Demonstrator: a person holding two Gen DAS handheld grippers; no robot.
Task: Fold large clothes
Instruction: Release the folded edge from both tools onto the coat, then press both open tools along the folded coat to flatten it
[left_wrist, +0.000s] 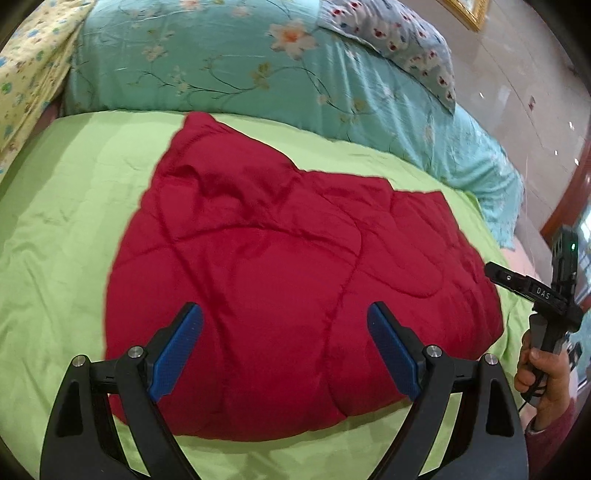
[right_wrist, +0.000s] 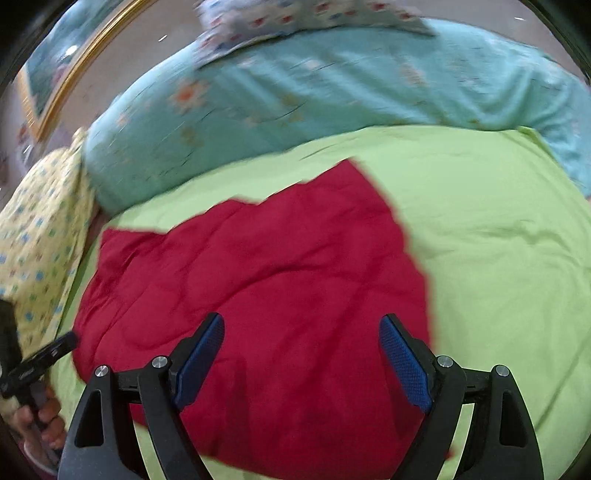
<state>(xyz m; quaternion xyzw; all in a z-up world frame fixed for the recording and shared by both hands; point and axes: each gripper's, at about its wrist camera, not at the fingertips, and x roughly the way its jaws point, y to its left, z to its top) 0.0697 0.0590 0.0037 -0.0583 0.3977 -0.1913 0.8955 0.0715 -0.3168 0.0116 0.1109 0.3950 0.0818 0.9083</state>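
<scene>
A red quilted garment (left_wrist: 280, 266) lies folded in a rough rectangle on the green bed sheet (left_wrist: 66, 229). It also shows in the right wrist view (right_wrist: 266, 280), where the sheet (right_wrist: 498, 240) spreads to the right. My left gripper (left_wrist: 284, 314) is open and empty, held above the garment's near part. My right gripper (right_wrist: 301, 325) is open and empty above the garment's near edge. The right gripper's body and the hand holding it show in the left wrist view (left_wrist: 546, 302), at the garment's right. The left gripper's body shows at the left edge of the right wrist view (right_wrist: 33, 362).
A teal floral quilt (left_wrist: 258, 70) is piled along the far side of the bed. A yellow patterned pillow (left_wrist: 26, 81) lies at the far left and a blue printed pillow (left_wrist: 399, 40) on top. A tiled floor (left_wrist: 528, 110) lies beyond the bed's right edge.
</scene>
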